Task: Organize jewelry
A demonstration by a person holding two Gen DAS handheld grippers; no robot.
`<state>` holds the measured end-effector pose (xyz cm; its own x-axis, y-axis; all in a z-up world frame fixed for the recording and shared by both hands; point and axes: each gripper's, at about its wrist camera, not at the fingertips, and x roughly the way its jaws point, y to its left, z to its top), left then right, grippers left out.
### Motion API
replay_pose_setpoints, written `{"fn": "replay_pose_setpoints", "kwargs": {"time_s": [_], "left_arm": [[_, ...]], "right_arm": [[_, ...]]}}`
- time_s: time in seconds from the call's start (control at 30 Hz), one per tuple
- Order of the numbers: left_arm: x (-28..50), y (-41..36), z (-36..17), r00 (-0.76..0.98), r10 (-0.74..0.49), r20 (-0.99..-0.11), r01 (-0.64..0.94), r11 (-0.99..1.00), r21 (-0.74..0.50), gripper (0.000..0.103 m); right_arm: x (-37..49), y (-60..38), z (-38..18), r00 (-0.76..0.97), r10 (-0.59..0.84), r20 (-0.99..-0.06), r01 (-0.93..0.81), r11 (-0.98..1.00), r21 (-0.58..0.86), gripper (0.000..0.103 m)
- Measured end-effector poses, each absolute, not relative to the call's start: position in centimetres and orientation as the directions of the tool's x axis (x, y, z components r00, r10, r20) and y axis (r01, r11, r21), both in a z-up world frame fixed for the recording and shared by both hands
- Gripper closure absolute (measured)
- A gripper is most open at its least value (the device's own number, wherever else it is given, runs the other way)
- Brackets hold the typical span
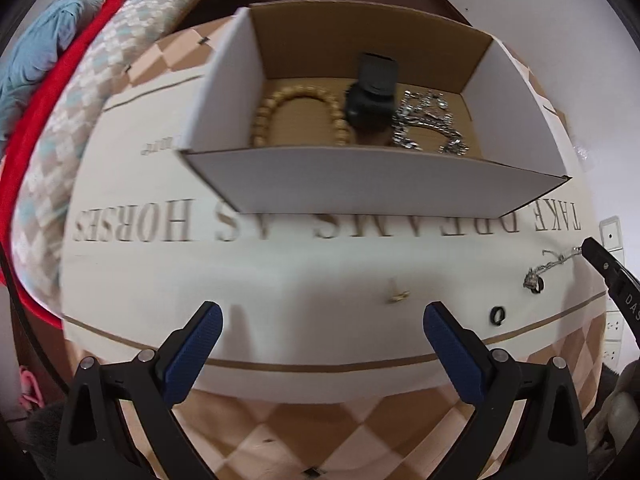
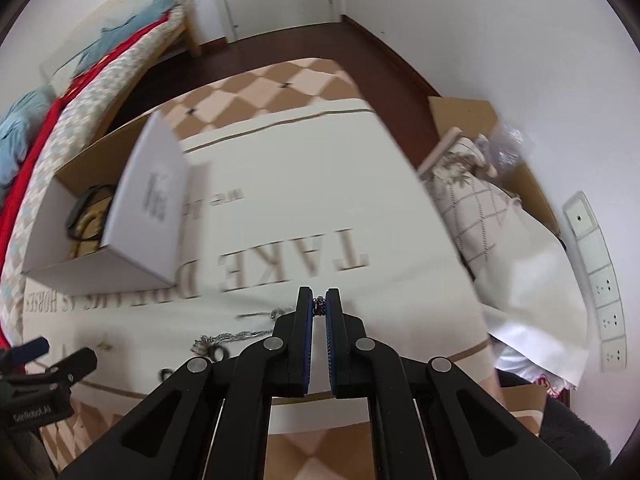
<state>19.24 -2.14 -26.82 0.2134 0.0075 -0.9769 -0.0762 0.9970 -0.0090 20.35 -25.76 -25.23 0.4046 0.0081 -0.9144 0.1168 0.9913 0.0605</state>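
Note:
An open white cardboard box (image 1: 372,188) stands on the mat and holds a wooden bead bracelet (image 1: 298,118), a dark object (image 1: 370,94) and silver chains (image 1: 430,122). My left gripper (image 1: 322,320) is open and empty, in front of the box. A small gold piece (image 1: 398,294) and a black ring (image 1: 498,315) lie on the mat near it. My right gripper (image 2: 319,306) is shut on a silver chain necklace (image 2: 240,336), which trails to the left on the mat; the necklace also shows at the right in the left wrist view (image 1: 550,266). The box (image 2: 120,240) is to its left.
The cream mat (image 1: 280,264) with large printed letters lies on a checkered cover. A bed with red and blue bedding (image 2: 60,112) is at the left. A checked bag (image 2: 472,200), cardboard and wall sockets (image 2: 604,280) are at the right.

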Motion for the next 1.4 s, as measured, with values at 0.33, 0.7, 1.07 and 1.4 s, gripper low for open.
{"fn": "replay_pose_setpoints", "kwargs": {"time_s": [0.33, 0.7, 1.07, 1.4], "left_arm": [[20.0, -4.6, -27.1, 0.271, 0.010, -0.963, -0.022, 1.000, 0.004, 0.055], [19.6, -3.0, -26.0, 0.274, -0.027, -0.961, -0.015, 0.999, -0.032, 0.102], [17.1, 3.9, -23.3, 0.281, -0.053, -0.958, -0.099, 0.992, -0.083, 0.103], [17.0, 2.7, -24.1, 0.278, -0.149, -0.949, -0.042, 0.985, -0.167, 0.065]], "right_arm": [[20.1, -26.8, -26.1, 0.394, 0.006, -0.919, 0.132, 0.989, 0.063, 0.097], [20.2, -25.8, -24.7, 0.418, 0.045, -0.907, 0.109, 0.989, 0.099, 0.097], [19.4, -23.5, -19.1, 0.494, 0.178, -0.851, 0.025, 0.975, 0.219, 0.097], [19.2, -22.2, -16.3, 0.520, 0.220, -0.825, -0.016, 0.968, 0.249, 0.097]]}}
